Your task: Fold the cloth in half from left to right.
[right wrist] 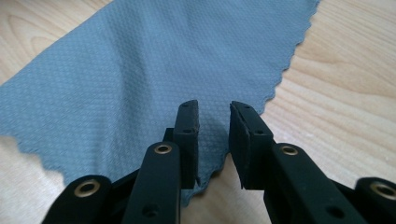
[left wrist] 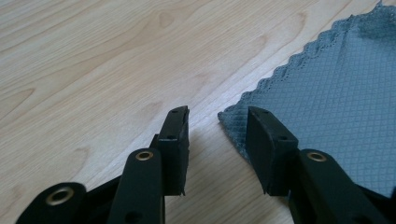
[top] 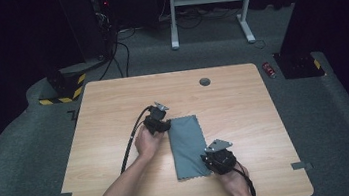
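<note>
A grey cloth with zigzag edges lies flat on the wooden table, folded into a long strip. My left gripper is at the cloth's far left corner. In the left gripper view its jaws stand open low over the table, with the corner of the cloth reaching just into the gap and running under the right jaw. My right gripper is at the near right corner. Its jaws stand a little apart above the edge of the cloth, with nothing pinched.
A round cable hole sits near the table's far edge. Beyond the table stand a white desk frame and a yellow-and-black striped base. A small red object lies on the floor at the right.
</note>
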### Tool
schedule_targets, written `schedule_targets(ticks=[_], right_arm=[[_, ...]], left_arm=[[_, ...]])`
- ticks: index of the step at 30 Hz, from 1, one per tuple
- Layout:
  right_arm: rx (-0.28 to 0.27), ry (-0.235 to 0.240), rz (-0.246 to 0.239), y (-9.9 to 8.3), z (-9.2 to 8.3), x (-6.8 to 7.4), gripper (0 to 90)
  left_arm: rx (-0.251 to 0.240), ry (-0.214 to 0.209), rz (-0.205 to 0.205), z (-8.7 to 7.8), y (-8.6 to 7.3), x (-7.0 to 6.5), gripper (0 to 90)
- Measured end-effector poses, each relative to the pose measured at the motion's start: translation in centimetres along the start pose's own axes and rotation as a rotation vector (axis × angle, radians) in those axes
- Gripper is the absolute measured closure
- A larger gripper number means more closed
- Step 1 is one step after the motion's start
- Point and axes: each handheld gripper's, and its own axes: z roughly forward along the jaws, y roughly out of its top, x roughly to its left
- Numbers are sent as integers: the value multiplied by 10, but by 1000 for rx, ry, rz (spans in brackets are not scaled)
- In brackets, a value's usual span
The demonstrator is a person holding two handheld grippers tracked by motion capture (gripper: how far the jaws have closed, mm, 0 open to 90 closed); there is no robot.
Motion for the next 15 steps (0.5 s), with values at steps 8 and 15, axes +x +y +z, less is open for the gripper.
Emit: schedule_targets(ticks=[8, 15], right_arm=[[-1, -15, 9, 6, 6, -9, 703], [-37, 19, -2, 4, -6, -5, 690]], left_arm=[[-37, -70, -69, -22, -15, 0, 536], [-100, -246, 13, -65, -51, -49, 486]])
